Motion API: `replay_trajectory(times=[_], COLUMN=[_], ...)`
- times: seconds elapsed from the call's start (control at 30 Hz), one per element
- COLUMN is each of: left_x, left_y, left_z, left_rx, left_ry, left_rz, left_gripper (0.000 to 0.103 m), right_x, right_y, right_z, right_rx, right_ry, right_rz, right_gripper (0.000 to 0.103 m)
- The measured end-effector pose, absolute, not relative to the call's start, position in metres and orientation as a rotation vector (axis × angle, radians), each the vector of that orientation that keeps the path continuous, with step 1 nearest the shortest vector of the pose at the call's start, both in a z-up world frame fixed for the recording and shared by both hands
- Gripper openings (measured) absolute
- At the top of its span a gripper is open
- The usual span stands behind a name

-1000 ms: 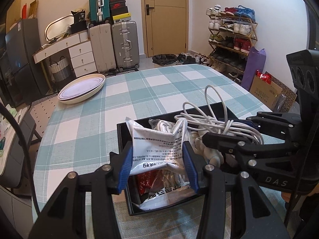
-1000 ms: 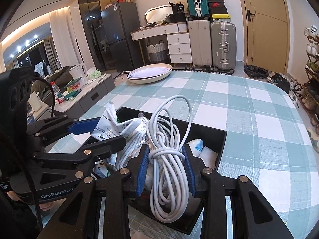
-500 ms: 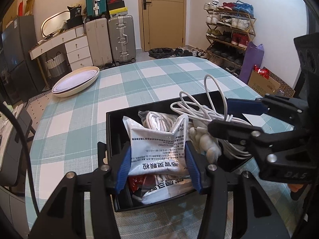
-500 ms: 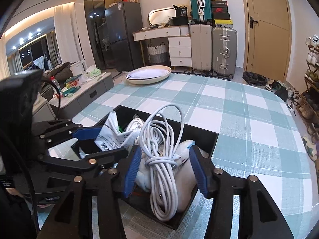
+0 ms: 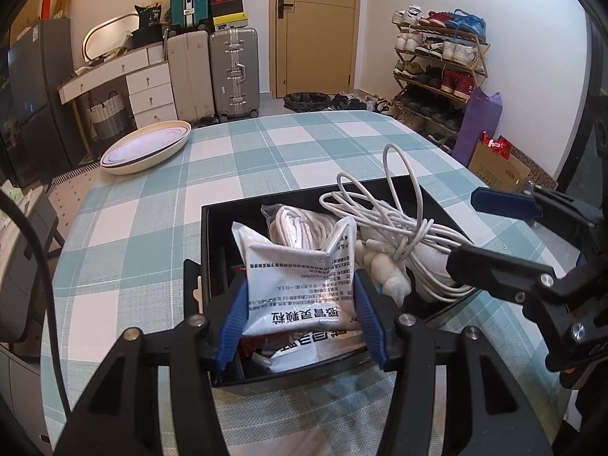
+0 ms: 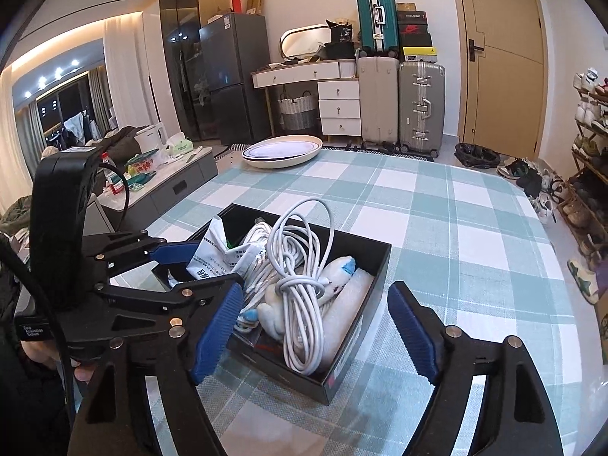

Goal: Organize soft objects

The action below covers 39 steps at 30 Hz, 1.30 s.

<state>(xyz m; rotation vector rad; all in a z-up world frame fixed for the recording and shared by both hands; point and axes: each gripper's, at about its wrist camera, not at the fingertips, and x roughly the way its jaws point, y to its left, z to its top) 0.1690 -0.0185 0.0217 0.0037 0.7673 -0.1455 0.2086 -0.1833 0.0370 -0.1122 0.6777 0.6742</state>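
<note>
A black box point(image 5: 205, 250) point(image 6: 359, 342) stands on the checked tablecloth and holds several soft items. Over its near left part my left gripper point(image 5: 301, 283) point(image 6: 201, 266) is shut on a white printed packet point(image 5: 300, 266) point(image 6: 212, 250); its jaws are opening, with both pads still against the packet's sides. A coiled white cable point(image 5: 402, 228) point(image 6: 304, 304) lies in the box's right part on a white soft toy point(image 5: 383, 269) point(image 6: 342, 277). My right gripper point(image 6: 315, 292) point(image 5: 478, 231) is opening, its pads wide apart and clear of the cable, with nothing held.
Stacked cream dishes point(image 5: 144, 148) point(image 6: 283, 150) sit at the table's far left corner. The tablecloth point(image 5: 304, 152) stretches bare beyond the box. Suitcases point(image 5: 233, 72), a drawer unit and a shoe rack point(image 5: 437, 72) stand past the table's edges.
The right gripper has opened wide, let go of the cable bundle and drawn back a little; the cable now lies in the box. The left pads have spread slightly around the packet.
</note>
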Motion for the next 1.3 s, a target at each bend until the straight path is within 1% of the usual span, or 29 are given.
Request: replay_trajectory(times=[0.03,0.07,0.1,0.17,0.2,0.23,0.27,0.3,0.37,0.4,0.9,1.1,1.3], left_x=[0.169,0.167,0.165,0.159,0.156,0.152,0.149,0.145,0.139,0.135,0.093,0.085,0.087], left_y=[-0.018,-0.018,-0.018,-0.018,-0.018,-0.018,-0.018,-0.017,-0.015,-0.014,0.006,0.011,0.011], left_z=[0.022,0.023,0.025,0.030,0.033,0.035,0.037,0.039,0.042,0.043,0.037,0.032,0.027], left_rx=[-0.001,-0.004,-0.002,0.003,0.001,0.002,0.007,0.014,0.021,0.021,-0.045,-0.055,-0.040], left_ry=[0.770,0.769,0.762,0.734,0.720,0.705,0.697,0.687,0.663,0.651,0.552,0.494,0.482], left_rz=[-0.149,-0.152,-0.149,-0.139,-0.142,-0.133,-0.125,-0.112,-0.094,-0.088,-0.034,-0.007,0.011], left_gripper=[0.055,0.058,0.067,0.078,0.082,0.084,0.089,0.095,0.102,0.103,0.103,0.103,0.103], right_x=[0.207,0.205,0.203,0.197,0.194,0.190,0.187,0.183,0.176,0.172,0.137,0.131,0.126], right_y=[-0.185,-0.185,-0.187,-0.190,-0.190,-0.192,-0.193,-0.195,-0.198,-0.200,-0.202,-0.200,-0.201], right_z=[0.037,0.038,0.039,0.041,0.042,0.043,0.044,0.045,0.046,0.047,0.036,0.031,0.027], right_rx=[-0.112,-0.109,-0.104,-0.095,-0.093,-0.087,-0.083,-0.078,-0.065,-0.058,-0.060,-0.073,-0.066], right_ry=[0.677,0.676,0.672,0.659,0.652,0.641,0.632,0.622,0.601,0.588,0.497,0.474,0.458], right_rz=[0.672,0.671,0.673,0.674,0.672,0.668,0.667,0.667,0.659,0.657,0.650,0.640,0.640], right_gripper=[0.083,0.086,0.089,0.093,0.098,0.100,0.102,0.102,0.102,0.102,0.102,0.102,0.102])
